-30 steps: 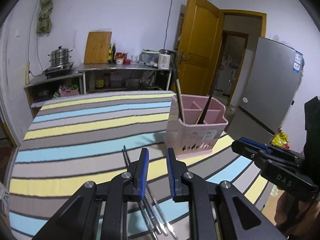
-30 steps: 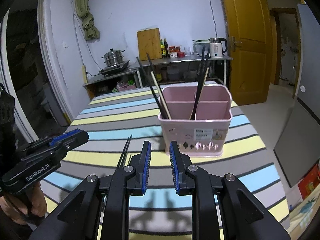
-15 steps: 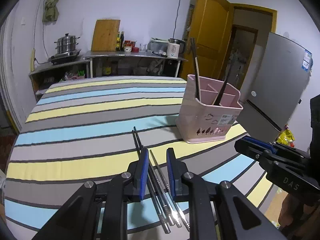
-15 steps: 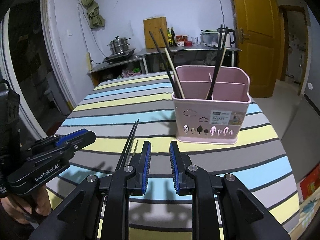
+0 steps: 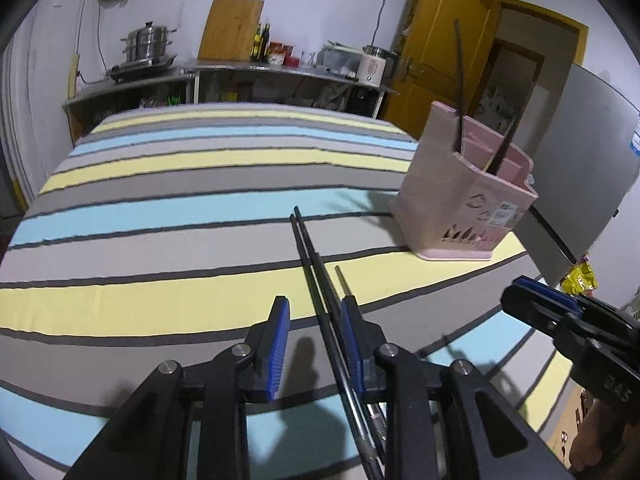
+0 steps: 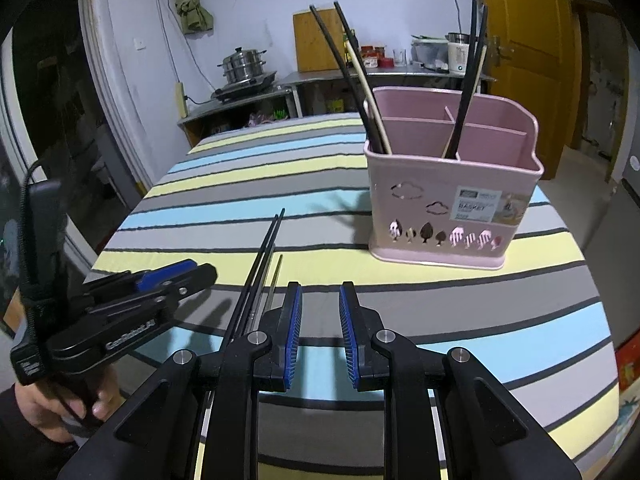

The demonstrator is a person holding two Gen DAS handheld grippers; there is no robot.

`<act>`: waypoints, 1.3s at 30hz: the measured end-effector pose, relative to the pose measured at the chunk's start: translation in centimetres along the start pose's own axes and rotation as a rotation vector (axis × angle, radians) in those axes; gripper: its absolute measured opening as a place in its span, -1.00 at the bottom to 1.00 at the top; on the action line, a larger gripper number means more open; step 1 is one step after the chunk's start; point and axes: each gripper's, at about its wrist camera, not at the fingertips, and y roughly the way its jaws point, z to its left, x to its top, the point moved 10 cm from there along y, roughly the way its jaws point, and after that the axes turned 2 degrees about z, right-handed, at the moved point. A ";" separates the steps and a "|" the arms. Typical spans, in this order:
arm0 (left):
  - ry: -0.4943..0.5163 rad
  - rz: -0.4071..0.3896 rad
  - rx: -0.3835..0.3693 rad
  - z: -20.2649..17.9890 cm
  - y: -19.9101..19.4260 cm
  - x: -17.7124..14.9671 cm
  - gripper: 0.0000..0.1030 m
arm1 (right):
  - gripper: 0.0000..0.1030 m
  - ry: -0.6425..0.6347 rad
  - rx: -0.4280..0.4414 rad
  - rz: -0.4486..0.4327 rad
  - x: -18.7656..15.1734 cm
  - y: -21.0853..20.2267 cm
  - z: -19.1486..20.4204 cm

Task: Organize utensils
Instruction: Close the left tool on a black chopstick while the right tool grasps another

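A pink utensil basket (image 6: 452, 196) stands on the striped tablecloth (image 6: 248, 184), with dark and pale chopsticks upright in two compartments; it also shows in the left wrist view (image 5: 460, 204). A black chopstick pair (image 5: 314, 272) and a metal chopstick (image 5: 344, 278) lie on the cloth, running between and under my left gripper's fingers. My left gripper (image 5: 314, 334) is open just above them. My right gripper (image 6: 319, 330) is open and empty, to the right of the same chopsticks (image 6: 260, 268), which its left finger partly hides.
A counter with a steel pot (image 5: 148, 46), a cutting board, bottles and a kettle stands behind the table. A yellow door (image 5: 444, 52) and a grey fridge (image 5: 588, 176) are at the right. The table's edge runs close below both grippers.
My left gripper has dropped lower and moved left, so the chopsticks now lie by its right finger. My right gripper has moved closer to the basket and lower.
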 end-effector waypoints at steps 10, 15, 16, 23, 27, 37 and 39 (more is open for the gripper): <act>0.012 0.074 0.049 0.3 4.6 -0.2 -0.49 | -0.61 0.008 0.014 0.027 -0.2 2.0 -0.4; 0.038 0.064 0.077 0.1 4.9 -0.1 -0.49 | -0.61 0.013 0.018 0.033 -0.3 2.4 -0.4; 0.040 0.063 0.079 0.1 4.9 -0.1 -0.49 | -0.61 0.014 0.018 0.034 -0.3 2.4 -0.3; 0.024 0.063 0.074 1.3 4.3 -0.3 -0.75 | -0.61 0.007 0.025 0.044 -0.4 2.8 0.0; 0.009 0.066 0.078 2.3 3.7 -0.5 -0.78 | -0.61 0.003 0.036 0.059 -0.5 3.6 0.4; -0.065 0.077 0.085 5.0 3.3 0.0 -0.79 | -0.61 0.007 0.072 0.102 -0.4 6.5 1.7; -0.083 0.077 0.089 5.4 3.4 0.4 -0.79 | -0.61 0.008 0.078 0.118 -0.4 7.2 2.1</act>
